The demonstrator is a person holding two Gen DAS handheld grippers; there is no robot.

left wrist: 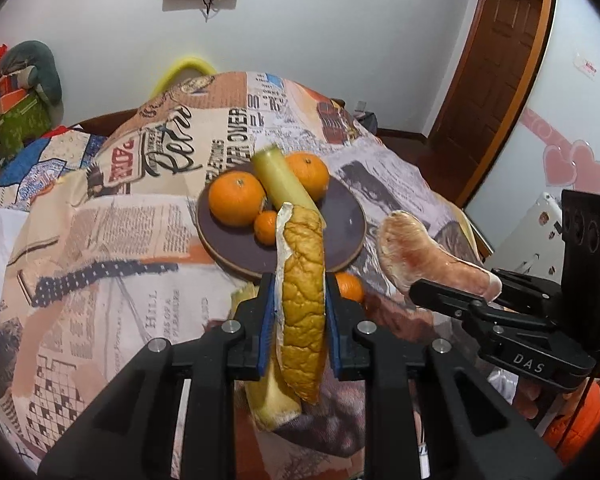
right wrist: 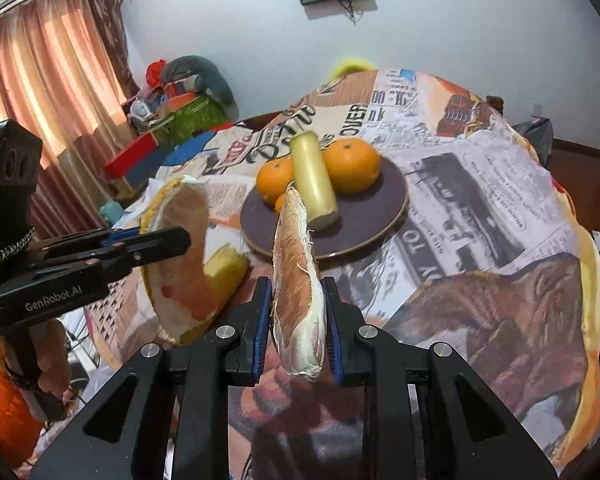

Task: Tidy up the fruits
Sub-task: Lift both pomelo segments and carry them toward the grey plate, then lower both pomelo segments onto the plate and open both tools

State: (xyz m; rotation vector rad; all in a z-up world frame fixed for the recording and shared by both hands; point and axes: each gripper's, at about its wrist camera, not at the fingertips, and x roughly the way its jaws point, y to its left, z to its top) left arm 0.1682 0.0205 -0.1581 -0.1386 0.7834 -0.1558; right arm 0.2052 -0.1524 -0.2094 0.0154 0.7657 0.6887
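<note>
Newsprint-patterned cloth covers the desk; both tools hang above it near the plate of oranges, left tool clamped on a yellow-rinded pomelo wedge, right tool clamped on a pink pomelo wedge.

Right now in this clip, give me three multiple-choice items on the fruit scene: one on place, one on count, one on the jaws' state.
1. Where does the pale yellow-green cylinder lie?
A on the round dark plate
B on the floor
C in a basket

2. How many oranges sit on that plate?
A one
B three
C six

3. What does the left gripper hold?
A nothing
B an orange
C a yellow bumpy-skinned pomelo wedge

Answers: 1 A, it rests between the oranges on the plate; 2 B, two large and one small; 3 C, the jaws clamp the wedge's sides.
</note>
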